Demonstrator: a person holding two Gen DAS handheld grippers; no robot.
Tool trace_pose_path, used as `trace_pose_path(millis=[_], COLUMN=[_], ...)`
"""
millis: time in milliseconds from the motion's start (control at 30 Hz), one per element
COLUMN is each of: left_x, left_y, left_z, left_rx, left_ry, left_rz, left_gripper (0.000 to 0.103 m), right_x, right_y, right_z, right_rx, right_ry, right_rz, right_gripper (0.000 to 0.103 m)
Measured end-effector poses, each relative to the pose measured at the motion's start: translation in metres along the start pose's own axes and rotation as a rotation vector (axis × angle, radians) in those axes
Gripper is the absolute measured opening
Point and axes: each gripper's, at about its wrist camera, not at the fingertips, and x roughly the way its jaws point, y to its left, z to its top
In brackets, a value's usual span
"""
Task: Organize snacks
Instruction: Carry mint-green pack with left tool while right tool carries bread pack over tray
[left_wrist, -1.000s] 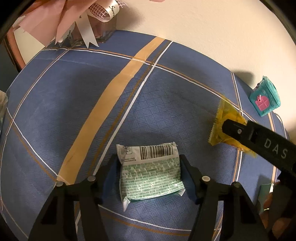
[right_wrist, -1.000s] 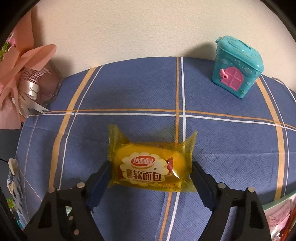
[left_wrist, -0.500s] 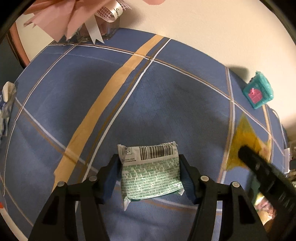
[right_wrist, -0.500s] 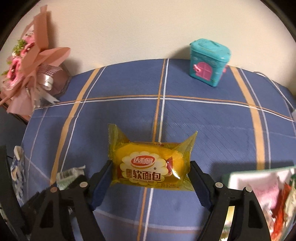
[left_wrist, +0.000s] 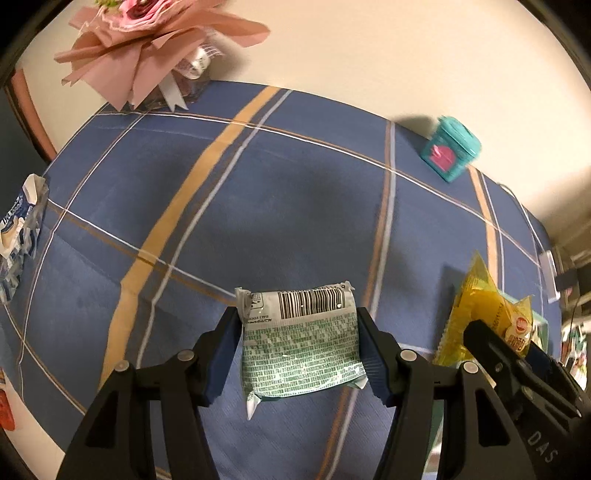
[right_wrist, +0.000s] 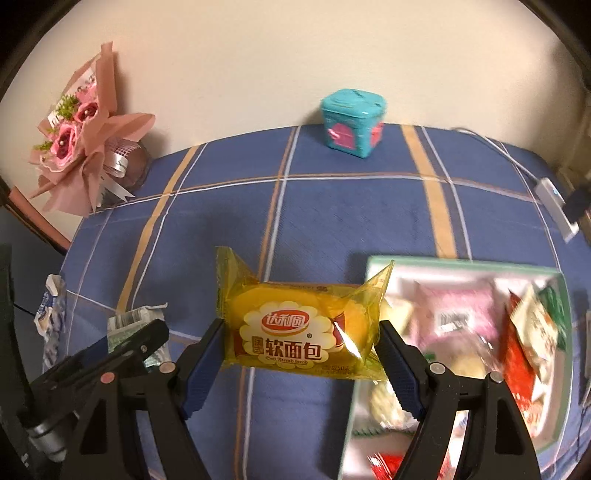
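Blue plaid cloth covers the worktop (right_wrist: 332, 206), which runs back to a cream wall with a pink bouquet (right_wrist: 79, 147) at 10 o'clock and a teal house-shaped box (right_wrist: 352, 123) at 12 o'clock.

Compared with 1 second ago, both cameras now take in far more of the cloth, and the bouquet and teal box look smaller, so both packets appear to have been lifted and carried sideways. The left hand-held gripper (left_wrist: 300, 349) is clamped on a green-and-white snack packet (left_wrist: 301, 343), barcode side up, its blue pads pressing the packet's 2 short sides. The right hand-held gripper (right_wrist: 301, 350) is clamped on a yellow soft-bread packet (right_wrist: 301, 328), its jaws wide across the packet's length.

The big change is at 3 o'clock in the right wrist view: a pale green-rimmed tray (right_wrist: 461, 263) with several wrapped snacks already in it has come into sight, and the yellow packet's right corner overlaps its near-left edge. Seen from the left wrist, the yellow packet sits at 3 o'clock, ahead of the green one toward the tray.

My reading is that both snacks are in transit to the tray, the yellow one first; neither is released yet. A blue-and-white wrapper (left_wrist: 18, 236) lies at 9 o'clock near the worktop edge, uncollected.
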Motion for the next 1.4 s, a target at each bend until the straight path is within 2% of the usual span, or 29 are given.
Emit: trace_pose_path(millis=[167,400,667,900,1167,1400], left_x=[-0.010,-0.023,-0.018,0.008,0.032,0.032], left_y=[-0.036,-0.092,-0.154,-0.170,-0.175,-0.175], left_z=[-0.021,-0.049,-0.082,-0.083,-0.081,-0.081], left_rx=[0.082,0.202,0.346,0.337,0.317,0.315], left_ry=[-0.006,-0.008,0.020,0.069,0.100,0.085], left_rz=[-0.015,-0.090,-0.108,-0.127,-0.155,-0.156], left_gripper=[0.063,0.063,0.063,0.063,0.063,0.067], right_x=[-0.017,-0.051,-0.059,-0.042,-0.030,-0.023], right_y=[-0.040,-0.103,-0.165,-0.192,-0.196,-0.200], right_z=[-0.027,-0.053,-0.077,-0.081,-0.078,-0.081], right_rx=[0.057,0.187,0.289,0.330,0.326,0.356], right_ry=[0.007,-0.026,0.010,0.062,0.058,0.073], right_rz=[-0.029,-0.048,-0.115,-0.120,-0.124,-0.089], right_gripper=[0.082,0.082,0.082,0.082,0.084,0.086])
